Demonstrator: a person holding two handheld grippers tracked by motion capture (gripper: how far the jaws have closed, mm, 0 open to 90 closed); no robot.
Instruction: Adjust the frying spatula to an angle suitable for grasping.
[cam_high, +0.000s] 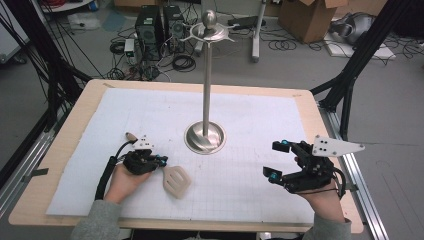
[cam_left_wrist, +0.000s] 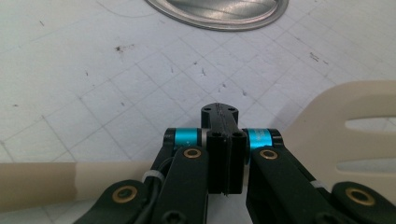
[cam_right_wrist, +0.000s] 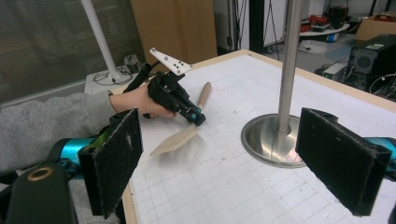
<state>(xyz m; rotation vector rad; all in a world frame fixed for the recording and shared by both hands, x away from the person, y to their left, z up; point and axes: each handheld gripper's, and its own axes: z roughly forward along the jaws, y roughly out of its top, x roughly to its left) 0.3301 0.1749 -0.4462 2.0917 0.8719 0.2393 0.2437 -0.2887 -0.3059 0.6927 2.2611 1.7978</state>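
Note:
A beige slotted spatula (cam_high: 176, 181) lies on the white grid mat, its head toward me and its handle running up-left. My left gripper (cam_high: 161, 161) is shut, and it crosses over the spatula's neck. In the left gripper view its jaws (cam_left_wrist: 219, 112) are pressed together with no gap, and the spatula (cam_left_wrist: 327, 126) passes beneath them. Whether they touch it I cannot tell. My right gripper (cam_high: 276, 160) is held open at the right of the mat with nothing between its pads (cam_right_wrist: 233, 163). In its view, the left gripper (cam_right_wrist: 198, 119) is over the spatula (cam_right_wrist: 180, 139).
A tall metal stand with a round base (cam_high: 205, 137) rises from the middle of the mat to a hooked top with a ball (cam_high: 210, 30). The wooden table (cam_high: 310, 100) ends close to the right hand. Cables, computers and boxes lie on the floor beyond.

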